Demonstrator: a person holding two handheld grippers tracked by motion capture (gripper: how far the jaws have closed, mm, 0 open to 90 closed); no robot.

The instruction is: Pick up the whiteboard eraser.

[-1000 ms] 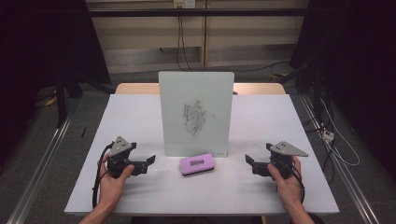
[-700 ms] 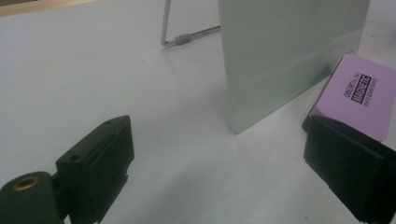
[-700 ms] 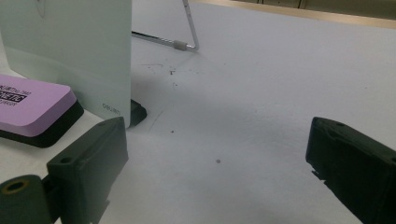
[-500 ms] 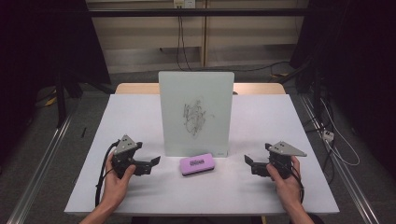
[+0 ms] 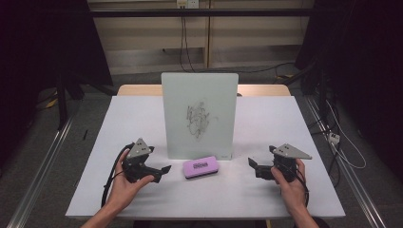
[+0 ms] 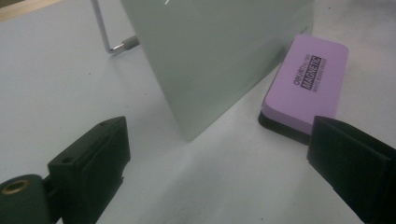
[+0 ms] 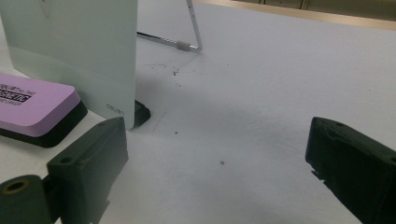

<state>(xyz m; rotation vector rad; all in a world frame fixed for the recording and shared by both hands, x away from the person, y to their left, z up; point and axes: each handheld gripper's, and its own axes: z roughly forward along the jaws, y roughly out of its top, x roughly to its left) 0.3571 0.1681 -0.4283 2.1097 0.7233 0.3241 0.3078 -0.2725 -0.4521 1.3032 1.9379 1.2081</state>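
Between eraser and table edge, bare room.

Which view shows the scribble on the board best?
The high view: the dark scribble sits in full on the upright board. The left gripper view catches the board's lower corner with a faint stroke at the frame's top; the right gripper view shows its lower edge, scribble cropped.

The whiteboard is cut off by the top edge in both gripper views.
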